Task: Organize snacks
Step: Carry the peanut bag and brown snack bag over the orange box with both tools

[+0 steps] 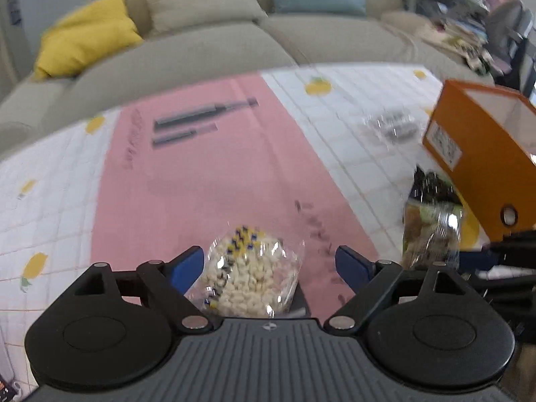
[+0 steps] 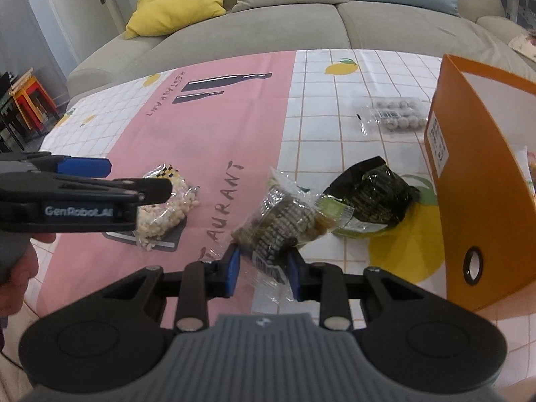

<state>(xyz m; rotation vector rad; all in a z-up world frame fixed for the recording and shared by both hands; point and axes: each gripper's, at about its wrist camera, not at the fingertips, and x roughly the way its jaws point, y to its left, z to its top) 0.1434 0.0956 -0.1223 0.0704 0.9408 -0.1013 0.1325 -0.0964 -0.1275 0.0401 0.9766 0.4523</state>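
The left wrist view is smeared by motion, so the print on the pink and white tablecloth point(image 2: 321, 127) and the clear tray of round sweets point(image 2: 392, 117) read clearly only from the right wrist view; the orange file box point(image 2: 475, 201) is cut off at the right edge of both, its contents barely showing. The left gripper point(image 1: 269, 264) stands wide open over a crinkly clear bag of puffed white kernels point(image 1: 249, 278) with a yellow and blue checked label – the bag lies between the blue pads, apart from the right-hand pad, though whether the left-hand pad brushes it is hard to tell. The right gripper point(image 2: 263, 269) is narrowed onto the transparent tail of a packet of brown, ridged snacks point(image 2: 281, 224), its blue pads pinching the film. Just beyond, touching that packet, sits a glossy dark seaweed pack point(image 2: 375, 194) with a green band, near the box – on a yellow lemon print.
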